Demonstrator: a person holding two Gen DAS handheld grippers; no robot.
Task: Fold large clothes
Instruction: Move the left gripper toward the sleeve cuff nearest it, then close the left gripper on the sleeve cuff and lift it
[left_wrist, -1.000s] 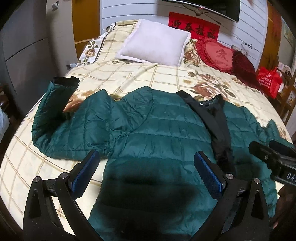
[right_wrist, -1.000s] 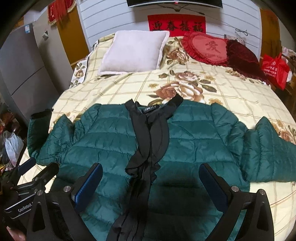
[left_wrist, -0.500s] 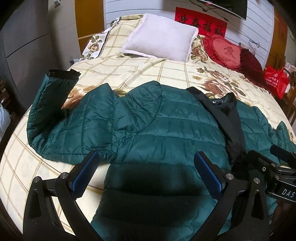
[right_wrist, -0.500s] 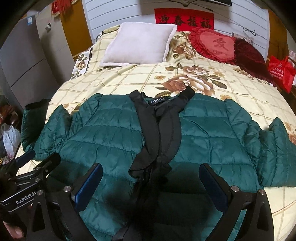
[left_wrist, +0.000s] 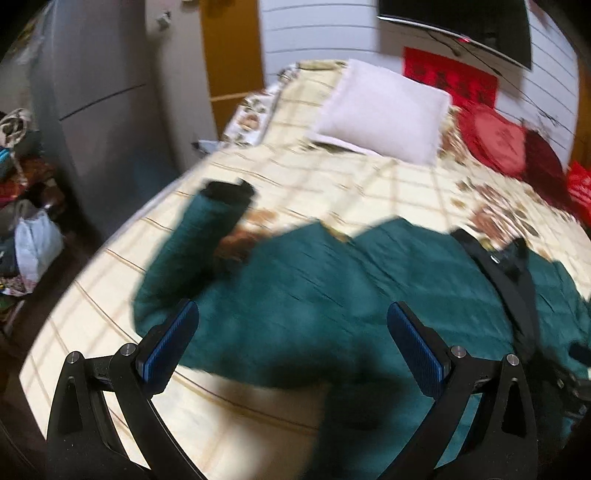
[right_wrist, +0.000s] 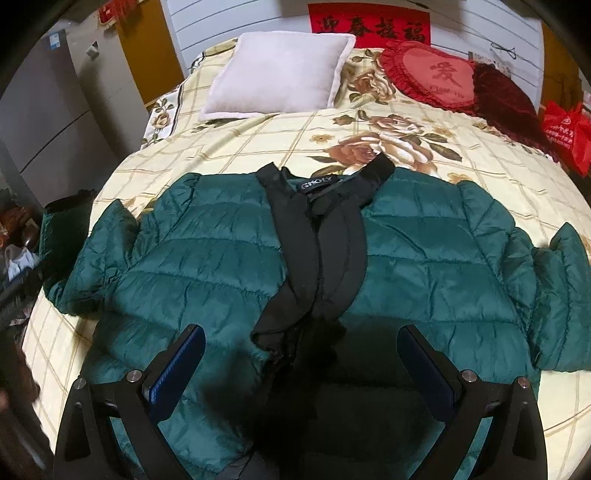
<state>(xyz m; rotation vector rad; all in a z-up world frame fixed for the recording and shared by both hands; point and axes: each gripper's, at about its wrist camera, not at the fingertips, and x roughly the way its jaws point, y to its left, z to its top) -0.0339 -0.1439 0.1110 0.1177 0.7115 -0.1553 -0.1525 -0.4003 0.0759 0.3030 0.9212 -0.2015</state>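
A dark green quilted puffer jacket (right_wrist: 436, 266) with black collar and front placket (right_wrist: 314, 258) lies spread face up on the bed; it also shows, blurred, in the left wrist view (left_wrist: 332, 280). Its left sleeve (left_wrist: 192, 251) bends up, with a black cuff (left_wrist: 229, 192). Its right sleeve (right_wrist: 561, 295) lies out to the right. My left gripper (left_wrist: 291, 343) is open and empty over the jacket's left side. My right gripper (right_wrist: 301, 369) is open and empty above the lower front of the jacket.
The bed has a cream floral checked sheet (right_wrist: 258, 147). A white pillow (right_wrist: 280, 77) and red cushions (right_wrist: 436, 74) lie at its head. A grey cabinet (left_wrist: 92, 110) and bags on the floor (left_wrist: 33, 240) stand left of the bed. A red bag (right_wrist: 569, 133) is at the right.
My left gripper has swung quickly to the left toward the left sleeve, blurring its view. My right gripper has moved forward a little over the jacket. Both stay open.
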